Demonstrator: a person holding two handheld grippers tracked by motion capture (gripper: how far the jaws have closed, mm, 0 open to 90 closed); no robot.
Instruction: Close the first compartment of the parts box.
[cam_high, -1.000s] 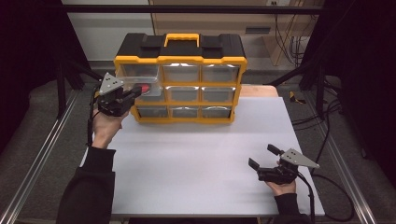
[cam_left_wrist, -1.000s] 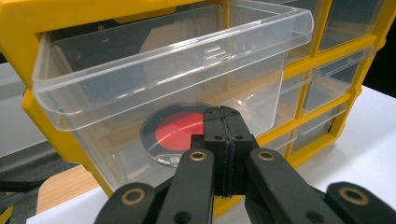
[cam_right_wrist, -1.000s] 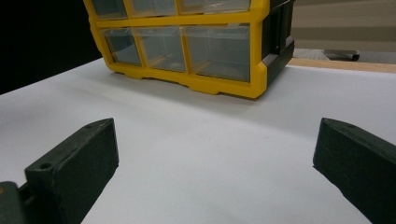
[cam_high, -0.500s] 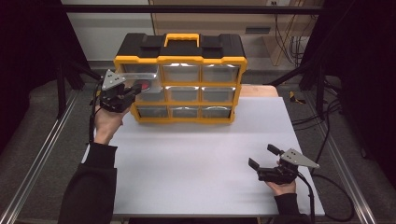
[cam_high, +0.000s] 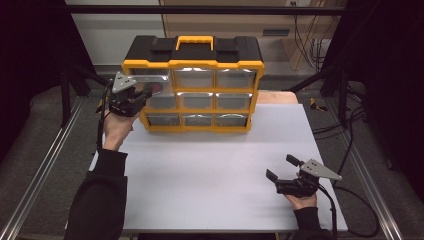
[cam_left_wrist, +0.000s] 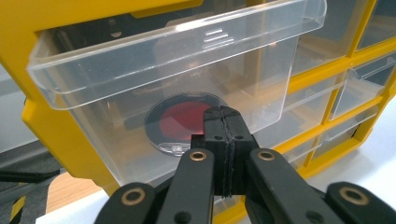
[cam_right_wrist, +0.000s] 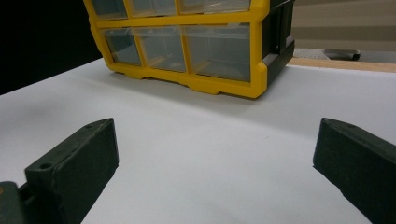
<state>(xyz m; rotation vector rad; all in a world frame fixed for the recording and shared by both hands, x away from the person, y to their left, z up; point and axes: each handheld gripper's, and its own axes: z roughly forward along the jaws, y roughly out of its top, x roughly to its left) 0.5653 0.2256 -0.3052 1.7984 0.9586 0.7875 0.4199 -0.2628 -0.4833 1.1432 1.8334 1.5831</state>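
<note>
The left tool (cam_left_wrist: 223, 140), its jaws pressed together with nothing between them, is being held against the front of a clear drawer (cam_left_wrist: 177, 74) that is standing pulled out from the top left slot of the yellow organizer (cam_high: 192, 90). A round red disc (cam_left_wrist: 184, 122) is lying inside that drawer, just behind the wall at the jaw tips. If the push is being made off-centre or upward, the drawer could be skewed in its slot and jammed; if it is being driven too hard, the light organizer could be slid back across the white surface (cam_high: 215, 170), since it is not being braced. The right tool (cam_high: 286, 169), jaws spread wide and empty, is resting well apart near the surface's front right corner. Whether the jaw tips are actually touching the drawer wall cannot be told, and the disc's nature is being blurred by the plastic. The back of the organizer is being hidden.
</note>
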